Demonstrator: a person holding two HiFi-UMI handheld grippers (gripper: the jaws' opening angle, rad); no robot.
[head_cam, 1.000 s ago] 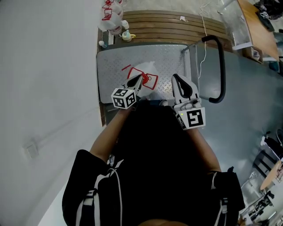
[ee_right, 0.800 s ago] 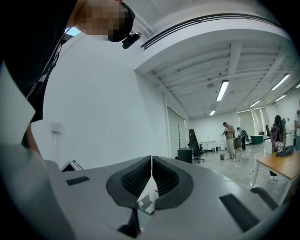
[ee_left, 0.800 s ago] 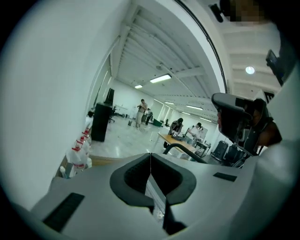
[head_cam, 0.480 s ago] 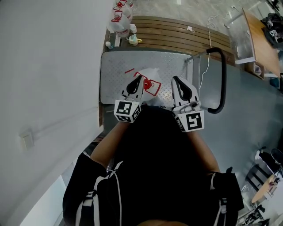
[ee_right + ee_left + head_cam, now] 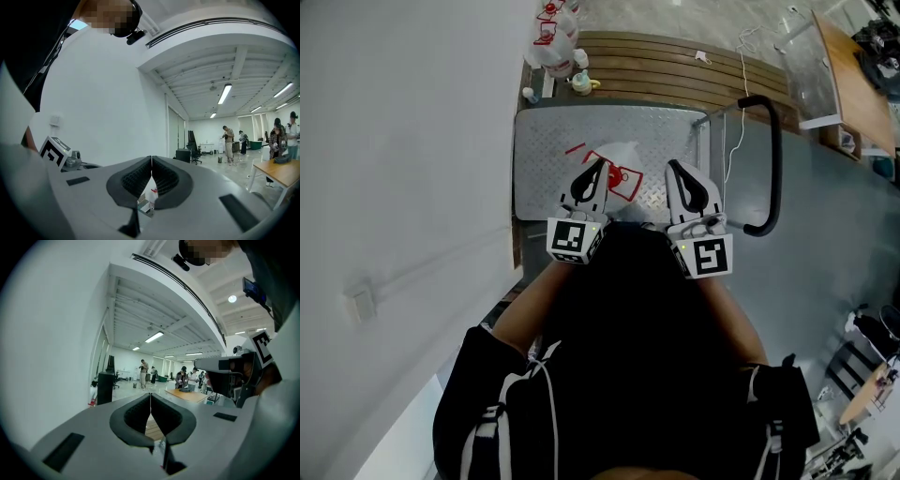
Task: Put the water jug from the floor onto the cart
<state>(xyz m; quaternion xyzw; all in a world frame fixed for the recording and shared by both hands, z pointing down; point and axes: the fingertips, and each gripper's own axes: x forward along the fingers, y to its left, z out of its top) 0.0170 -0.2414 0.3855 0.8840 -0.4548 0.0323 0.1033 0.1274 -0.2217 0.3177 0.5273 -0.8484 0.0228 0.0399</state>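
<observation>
Since second ago: lifted left gripper point(image 5: 598, 165) up and away from water jug point(image 5: 623, 155), rolled marker cube point(image 5: 575, 239) face-up. Kept right gripper point(image 5: 675, 169) in place, right of centre. Pinched fully closed on nothing, left and right alike, with pads together in each gripper view. Left jug lying on cart point(image 5: 544, 159) deck, mid-frame, between and just beyond gripper tips. Reads as placement done, no grip on jug now; likely only backing off remaining. Spotted other jugs point(image 5: 555, 42) upper left, off cart.
</observation>
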